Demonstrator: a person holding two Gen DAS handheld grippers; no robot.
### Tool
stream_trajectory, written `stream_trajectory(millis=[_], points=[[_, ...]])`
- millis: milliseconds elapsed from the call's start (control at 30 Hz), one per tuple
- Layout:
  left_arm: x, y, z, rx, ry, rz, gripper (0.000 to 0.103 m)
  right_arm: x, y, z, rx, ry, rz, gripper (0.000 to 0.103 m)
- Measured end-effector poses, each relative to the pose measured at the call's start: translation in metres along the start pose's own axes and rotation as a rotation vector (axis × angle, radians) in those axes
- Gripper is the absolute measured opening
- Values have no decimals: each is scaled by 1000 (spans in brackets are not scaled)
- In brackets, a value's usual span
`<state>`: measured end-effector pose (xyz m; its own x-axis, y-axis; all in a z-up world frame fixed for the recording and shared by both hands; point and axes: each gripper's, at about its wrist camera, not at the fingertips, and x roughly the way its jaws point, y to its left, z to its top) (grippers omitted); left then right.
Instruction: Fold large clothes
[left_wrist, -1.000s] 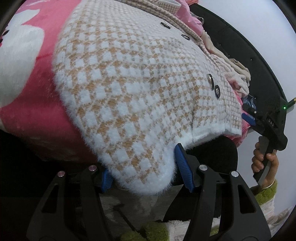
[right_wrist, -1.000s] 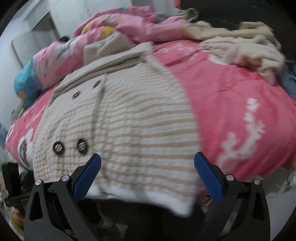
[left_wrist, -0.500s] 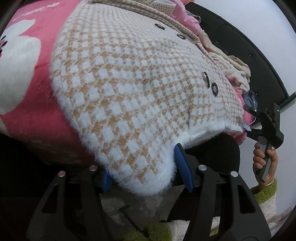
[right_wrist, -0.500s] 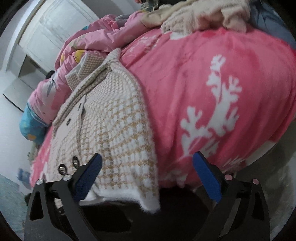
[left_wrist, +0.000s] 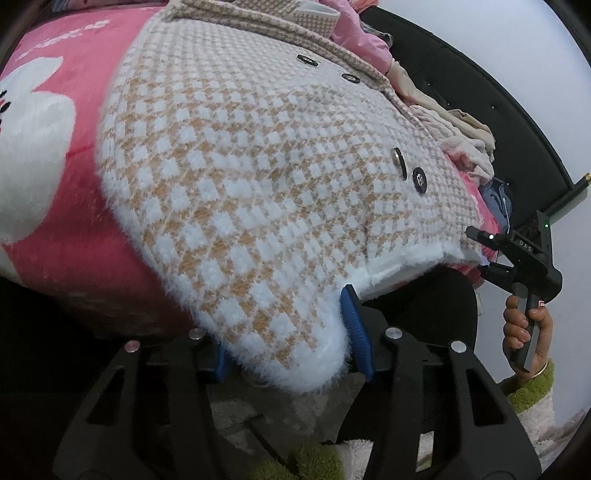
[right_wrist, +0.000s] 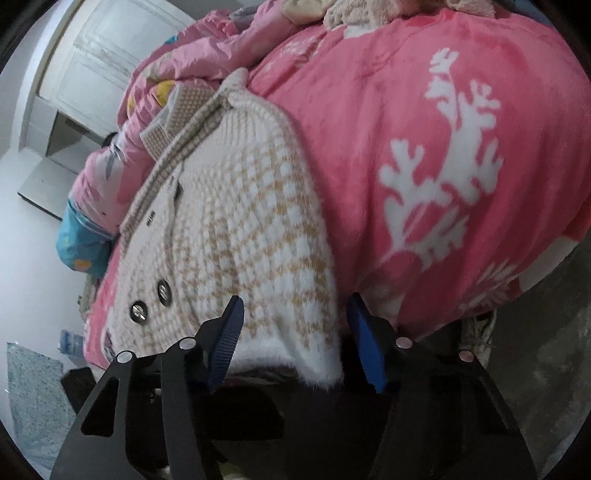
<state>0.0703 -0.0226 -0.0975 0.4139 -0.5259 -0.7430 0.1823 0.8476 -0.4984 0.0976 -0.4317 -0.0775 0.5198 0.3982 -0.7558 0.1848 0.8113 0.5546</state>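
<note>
Left gripper (left_wrist: 288, 332) closing, coat (left_wrist: 258, 184) hem corner between its pads. Right gripper (right_wrist: 295, 332) closing too, opposite hem corner between its jaws, not yet pinched. Grasping step, I'd say; next, lift both corners toward the collar.

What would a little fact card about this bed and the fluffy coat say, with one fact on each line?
garment: houndstooth coat, beige and white, lying front up with dark buttons
surface: pink blanket with white patterns, on a bed
left gripper: jaws closing, fluffy hem corner between its blue pads
right gripper: jaws closing, the other hem corner between its pads
hand: grips the right gripper's handle
behind: heap of pale clothes by a black headboard
fold: not yet made
</note>
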Motion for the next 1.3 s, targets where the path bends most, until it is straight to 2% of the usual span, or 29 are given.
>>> stream_trajectory(millis=[100, 233, 300, 400, 500, 733, 900, 1300], points=[[-1, 0, 0, 5, -3, 0, 45, 4, 5, -4, -8, 22, -7, 44], [-6, -3, -1, 33, -16, 0, 41, 3, 16, -9, -44, 49, -72, 34], [-9, -3, -2, 46, -21, -2, 39, 0, 22, -11, -67, 47, -96, 22], [-14, -7, -3, 66, -34, -8, 34, -8, 31, -12, -95, 31, -112, 11], [-20, -13, -3, 94, -51, -12, 29, -17, 40, -13, -128, 7, -131, 9], [-37, -30, 0, 182, -98, -24, 26, -35, 64, -8, -183, -46, -127, 8], [-44, -31, 1, 187, -118, -36, 22, -42, 76, -6, -201, -70, -114, 8], [-53, -37, 9, 213, -143, -50, 19, -41, 90, 4, -226, -85, -96, 8]])
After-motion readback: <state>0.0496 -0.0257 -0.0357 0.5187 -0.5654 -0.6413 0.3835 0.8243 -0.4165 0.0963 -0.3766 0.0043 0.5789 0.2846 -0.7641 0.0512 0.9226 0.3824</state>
